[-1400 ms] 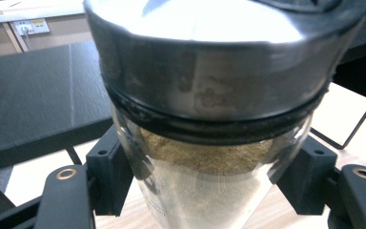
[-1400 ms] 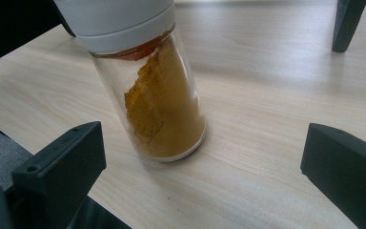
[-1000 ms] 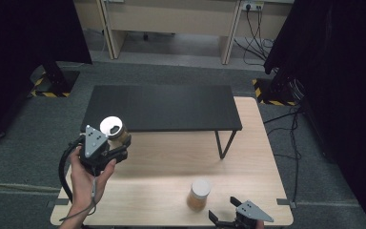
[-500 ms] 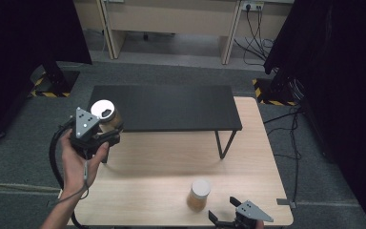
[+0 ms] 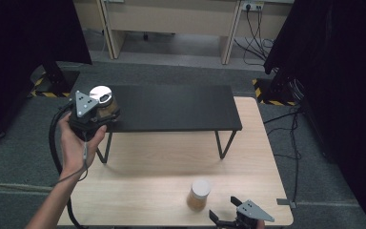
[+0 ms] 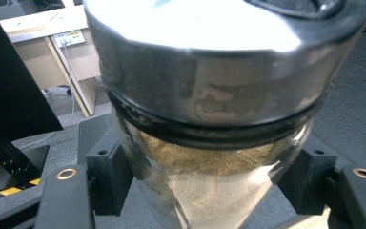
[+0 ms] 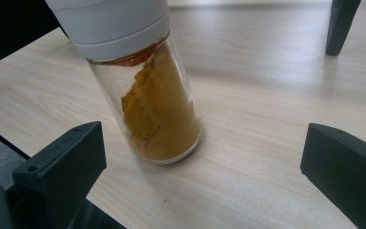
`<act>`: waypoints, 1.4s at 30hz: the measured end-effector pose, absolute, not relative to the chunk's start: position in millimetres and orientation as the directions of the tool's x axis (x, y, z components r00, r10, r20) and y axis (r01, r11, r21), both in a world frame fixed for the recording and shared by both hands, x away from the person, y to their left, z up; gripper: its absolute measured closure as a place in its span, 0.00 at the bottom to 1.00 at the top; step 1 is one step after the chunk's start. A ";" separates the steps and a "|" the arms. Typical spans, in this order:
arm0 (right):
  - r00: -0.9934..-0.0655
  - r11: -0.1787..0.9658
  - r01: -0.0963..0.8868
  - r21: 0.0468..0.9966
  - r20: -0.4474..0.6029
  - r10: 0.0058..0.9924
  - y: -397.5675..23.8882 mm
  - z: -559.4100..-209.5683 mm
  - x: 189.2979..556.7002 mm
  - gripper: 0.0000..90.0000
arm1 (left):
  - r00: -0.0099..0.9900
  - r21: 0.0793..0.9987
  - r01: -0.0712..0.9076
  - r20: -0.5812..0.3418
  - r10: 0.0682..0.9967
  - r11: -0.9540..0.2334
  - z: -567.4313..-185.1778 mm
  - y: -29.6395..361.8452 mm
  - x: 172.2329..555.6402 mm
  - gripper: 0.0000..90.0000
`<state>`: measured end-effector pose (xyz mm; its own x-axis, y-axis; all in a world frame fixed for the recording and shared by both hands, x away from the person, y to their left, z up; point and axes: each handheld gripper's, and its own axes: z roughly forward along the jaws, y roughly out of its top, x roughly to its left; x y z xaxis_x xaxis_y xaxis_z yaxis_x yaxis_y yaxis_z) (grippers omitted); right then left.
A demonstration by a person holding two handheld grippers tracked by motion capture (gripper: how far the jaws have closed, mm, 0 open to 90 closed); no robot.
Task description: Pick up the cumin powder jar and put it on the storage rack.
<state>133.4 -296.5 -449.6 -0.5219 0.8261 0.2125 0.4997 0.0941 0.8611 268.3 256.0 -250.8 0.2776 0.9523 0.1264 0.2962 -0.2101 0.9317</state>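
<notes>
Left tool (image 5: pixel 106 109) clamps a silver-lidded jar (image 6: pixel 209 143) whose tan powder shows close up, while right tool (image 7: pixel 205 157) gapes before the white-capped spice jar (image 7: pixel 159 109).

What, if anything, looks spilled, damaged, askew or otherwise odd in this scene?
Nothing stands out. The silver-lidded jar is clamped upright in the left gripper at the black shelf's left end. The white-capped spice jar stands upright on the wooden table, cap on, ahead of the open right gripper. Nothing is spilled.
</notes>
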 end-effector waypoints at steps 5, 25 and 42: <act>-0.522 0.095 0.502 0.860 0.214 0.826 -296.4 -450.1 133.7 0.02 | 0.263 0.926 0.309 0.134 0.955 -0.215 -248.6 255.8 280.4 0.33; -0.531 0.102 0.497 0.862 0.208 0.822 -294.4 -448.8 134.3 0.02 | 0.222 0.907 0.350 0.162 0.961 -0.234 -252.8 254.9 311.9 0.33; -0.527 0.102 0.505 0.857 0.213 0.823 -295.0 -450.6 135.3 0.02 | 0.218 0.890 0.398 0.145 0.965 -0.224 -262.6 255.3 325.9 0.33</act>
